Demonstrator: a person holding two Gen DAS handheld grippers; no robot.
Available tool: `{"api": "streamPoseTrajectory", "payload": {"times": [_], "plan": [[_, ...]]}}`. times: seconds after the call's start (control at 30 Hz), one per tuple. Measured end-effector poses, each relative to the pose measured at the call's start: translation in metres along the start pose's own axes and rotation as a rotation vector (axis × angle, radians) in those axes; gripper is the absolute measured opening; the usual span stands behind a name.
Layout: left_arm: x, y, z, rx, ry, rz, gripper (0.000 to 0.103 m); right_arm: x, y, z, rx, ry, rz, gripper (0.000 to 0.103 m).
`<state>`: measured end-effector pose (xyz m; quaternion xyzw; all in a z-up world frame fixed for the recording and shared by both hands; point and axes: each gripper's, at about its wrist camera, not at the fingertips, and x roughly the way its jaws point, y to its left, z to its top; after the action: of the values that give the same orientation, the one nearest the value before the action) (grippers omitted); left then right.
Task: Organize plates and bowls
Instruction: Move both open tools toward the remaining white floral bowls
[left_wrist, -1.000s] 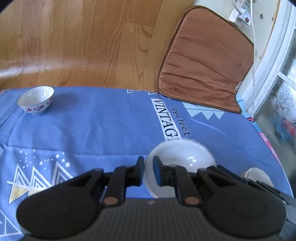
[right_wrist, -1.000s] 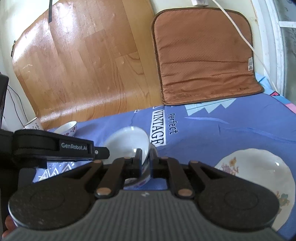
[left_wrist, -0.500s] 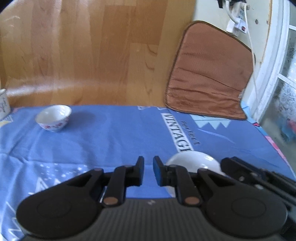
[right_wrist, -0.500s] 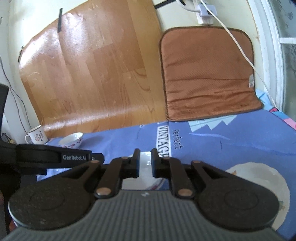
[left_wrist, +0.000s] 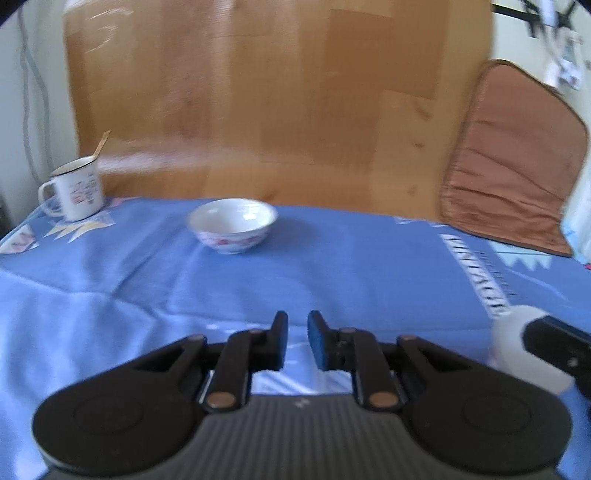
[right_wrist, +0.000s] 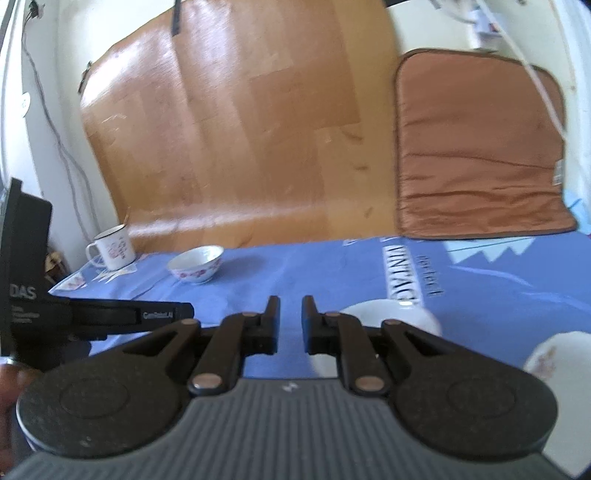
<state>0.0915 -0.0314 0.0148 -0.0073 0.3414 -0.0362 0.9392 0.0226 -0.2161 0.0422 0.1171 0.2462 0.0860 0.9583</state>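
A small white bowl with red flowers (left_wrist: 232, 224) stands on the blue cloth at the back; it also shows in the right wrist view (right_wrist: 196, 264). A larger white bowl (right_wrist: 391, 314) sits on the cloth just right of my right gripper (right_wrist: 287, 321), and shows at the right edge of the left wrist view (left_wrist: 517, 347). A flowered plate (right_wrist: 554, 354) lies at the far right. My left gripper (left_wrist: 294, 339) hovers above the cloth. Both grippers are slightly open and hold nothing.
A white enamel mug (left_wrist: 75, 190) with a stick in it stands at the back left corner. A brown cushion (right_wrist: 476, 147) and a wood-pattern sheet (right_wrist: 240, 129) lean on the wall behind the blue tablecloth (left_wrist: 332, 266).
The right gripper let go of the large white bowl and drew back. Both grippers turned left, bringing the small bowl and the mug toward the middle of view.
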Motion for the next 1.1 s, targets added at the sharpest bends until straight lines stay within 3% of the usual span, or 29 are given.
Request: {"api": "streamPoseTrajectory", "payload": {"times": [0.2,0.4,0.63,0.97,1.1], "plan": [[0.013,0.049,-0.002,-0.052,-0.001,0.089,0.014,0.017,0.029,0.001,-0.044,0.040,0.051,0.016],[0.022,0.099,-0.008,-0.127,-0.058,0.173,0.014,0.030,0.054,-0.004,-0.096,0.065,0.078,0.016],[0.025,0.133,-0.018,-0.261,-0.069,0.144,0.017,0.048,0.075,-0.012,-0.134,0.123,0.103,0.016],[0.023,0.129,-0.020,-0.237,-0.087,0.129,0.020,0.079,0.081,-0.007,-0.070,0.213,0.134,0.016],[0.022,0.129,-0.020,-0.234,-0.086,0.123,0.021,0.098,0.077,0.011,-0.001,0.253,0.157,0.016]]}}
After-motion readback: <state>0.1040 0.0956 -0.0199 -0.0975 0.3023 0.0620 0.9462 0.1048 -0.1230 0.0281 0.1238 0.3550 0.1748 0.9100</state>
